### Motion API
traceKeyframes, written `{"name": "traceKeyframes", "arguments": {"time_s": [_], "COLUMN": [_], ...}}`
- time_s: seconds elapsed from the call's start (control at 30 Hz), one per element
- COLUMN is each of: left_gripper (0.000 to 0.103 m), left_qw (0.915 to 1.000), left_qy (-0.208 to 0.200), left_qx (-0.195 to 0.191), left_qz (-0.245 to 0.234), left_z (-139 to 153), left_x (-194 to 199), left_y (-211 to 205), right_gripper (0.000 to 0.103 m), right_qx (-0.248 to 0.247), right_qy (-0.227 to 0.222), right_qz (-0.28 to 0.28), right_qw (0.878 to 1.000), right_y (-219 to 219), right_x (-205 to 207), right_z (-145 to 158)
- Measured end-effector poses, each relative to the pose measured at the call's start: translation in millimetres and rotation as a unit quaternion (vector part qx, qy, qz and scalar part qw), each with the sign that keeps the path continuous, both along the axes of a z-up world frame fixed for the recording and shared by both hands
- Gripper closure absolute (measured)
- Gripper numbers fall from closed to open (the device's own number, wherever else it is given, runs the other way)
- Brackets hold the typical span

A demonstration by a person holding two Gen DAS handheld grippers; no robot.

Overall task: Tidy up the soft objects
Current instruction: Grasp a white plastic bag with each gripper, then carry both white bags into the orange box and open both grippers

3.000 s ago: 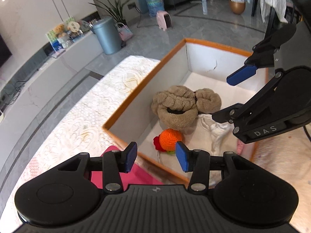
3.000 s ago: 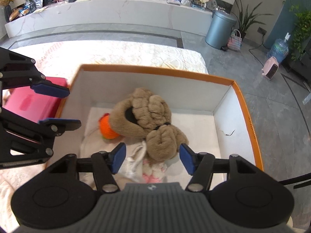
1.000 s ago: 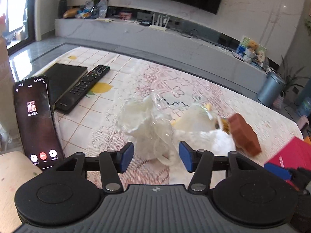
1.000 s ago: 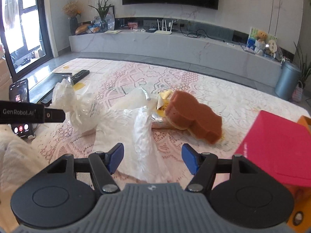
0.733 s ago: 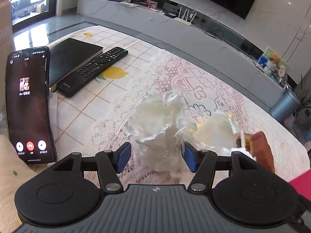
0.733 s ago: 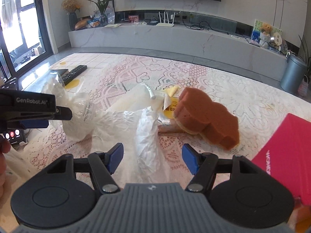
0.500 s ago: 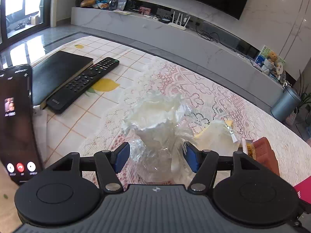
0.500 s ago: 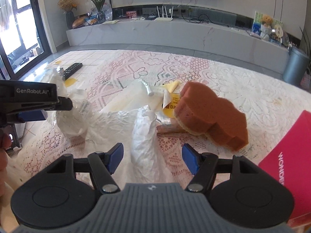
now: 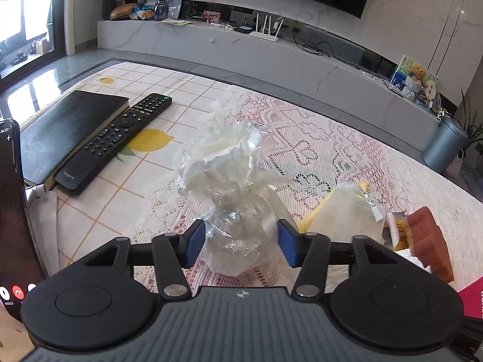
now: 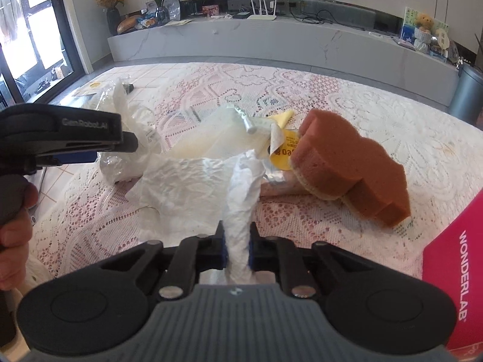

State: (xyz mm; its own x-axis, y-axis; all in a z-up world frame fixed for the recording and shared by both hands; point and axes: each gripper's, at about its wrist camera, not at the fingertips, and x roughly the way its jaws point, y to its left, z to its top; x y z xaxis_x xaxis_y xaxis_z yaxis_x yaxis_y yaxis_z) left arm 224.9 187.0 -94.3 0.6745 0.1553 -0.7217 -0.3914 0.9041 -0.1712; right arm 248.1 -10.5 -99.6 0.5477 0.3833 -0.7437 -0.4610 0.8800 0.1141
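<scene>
Jaws of the right gripper (image 10: 237, 249) are closing, clamped on the near end of a white crumpled bag (image 10: 241, 193) whose long axis runs away toward the orange sponge (image 10: 347, 166). Left gripper (image 9: 240, 241), closing, straddles a clear plastic bundle (image 9: 223, 181) left of the sponge; bare lace tablecloth (image 10: 347, 96) lies beyond.

R claw (image 10: 237, 252) jaws closing, pinching white crumpled sheet (image 10: 193, 187); brown sponge (image 10: 347, 169) beside, on lace cloth (image 10: 332, 96).

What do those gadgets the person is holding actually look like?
Both the left gripper and the right gripper are black plastic with a ribbed grey body, round side housings, silver screws and blue-padded jaws. "GenRobot.AI" is lettered on the left one's side. No cables or sleeves show.
</scene>
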Motion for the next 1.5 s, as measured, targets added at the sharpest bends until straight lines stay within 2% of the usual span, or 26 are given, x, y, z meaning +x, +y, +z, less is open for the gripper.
{"name": "traceKeyframes", "arguments": {"time_s": [0.1,0.3,0.5,0.67,0.7,1.0,1.27,1.5], "left_gripper": [0.062,0.074,0.076,0.076,0.081,0.082,0.082,0.082], "left_qw": [0.9999,0.9994,0.9979,0.9935,0.9924,0.9863,0.9735,0.9497], "left_qy": [0.002,-0.019,-0.056,-0.097,-0.102,-0.114,-0.138,-0.171], "left_qx": [0.011,0.025,0.023,0.030,0.033,0.006,0.006,0.015], "left_qz": [-0.011,-0.012,-0.024,-0.052,-0.061,-0.118,-0.182,-0.262], "left_z": [-1,8,29,51,55,73,96,119], "left_x": [0,-10,-37,-66,-71,-116,-146,-155], "left_y": [-4,-5,-10,-27,-32,-69,-112,-168], "right_gripper": [0.093,0.093,0.093,0.094,0.095,0.095,0.095,0.095], "right_qx": [0.001,0.006,0.012,0.029,0.033,0.057,0.072,0.077], "right_qy": [-0.005,-0.012,-0.029,-0.029,-0.029,-0.050,-0.085,-0.123], "right_qz": [-0.001,-0.007,-0.015,-0.028,-0.030,-0.054,-0.088,-0.141], "right_qw": [1.000,1.000,0.999,0.999,0.999,0.996,0.990,0.979], "right_y": [-3,-11,-23,-40,-44,-88,-143,-210], "right_x": [-5,-13,-24,-33,-36,-76,-118,-151], "right_z": [4,13,28,42,45,80,111,133]}}
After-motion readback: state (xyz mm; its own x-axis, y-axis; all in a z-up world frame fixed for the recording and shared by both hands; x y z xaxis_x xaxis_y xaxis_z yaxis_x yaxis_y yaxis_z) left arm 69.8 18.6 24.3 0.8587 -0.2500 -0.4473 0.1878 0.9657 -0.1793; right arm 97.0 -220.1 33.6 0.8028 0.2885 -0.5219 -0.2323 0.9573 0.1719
